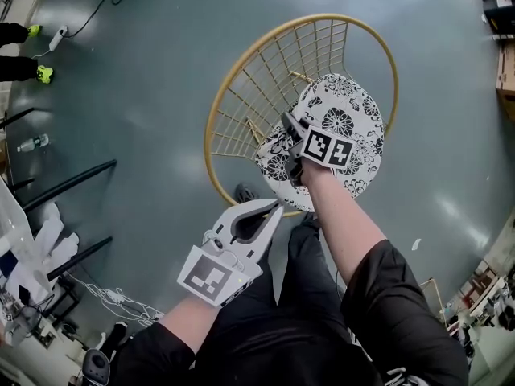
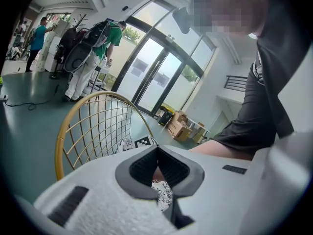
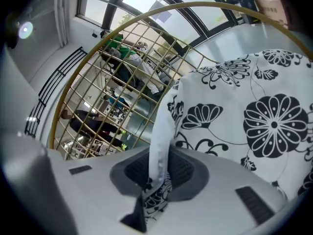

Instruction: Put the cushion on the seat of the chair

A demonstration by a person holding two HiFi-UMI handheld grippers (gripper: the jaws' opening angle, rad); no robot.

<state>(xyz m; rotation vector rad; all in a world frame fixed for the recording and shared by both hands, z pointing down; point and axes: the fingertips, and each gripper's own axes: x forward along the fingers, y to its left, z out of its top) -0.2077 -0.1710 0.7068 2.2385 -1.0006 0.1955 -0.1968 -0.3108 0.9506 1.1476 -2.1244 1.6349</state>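
Head view looks steeply down on a chair (image 1: 269,75) with a round gold wire back, standing on a grey-green floor (image 1: 145,79). The white cushion (image 1: 346,127) with its black flower print lies over the seat area, just in front of the wire back. The seat is covered, so whether the cushion's underside rests on it cannot be told. The right gripper (image 1: 291,131) reaches in from the person's bare forearm and meets the cushion at its near-left edge, with the marker cube facing up. In the right gripper view, the right gripper (image 3: 159,165) has its 2 jaws pressed together on a raised fold of the cushion (image 3: 254,116). The printed cloth runs up out of the pads, and the chair (image 3: 122,58) shows as a gold grid behind it. The left gripper (image 1: 269,214) is held lower and nearer the body, apart from the cushion, pointing towards the chair's front rim. In the left gripper view, the left gripper (image 2: 157,151) has its jaw tips together and nothing between them. A patch of cushion (image 2: 161,190) is visible only beyond them. The chair (image 2: 93,126) rises to the left, with glass doors (image 2: 156,77) and cardboard boxes (image 2: 183,126) further off. A person in a green top (image 2: 110,35) stands in the background.
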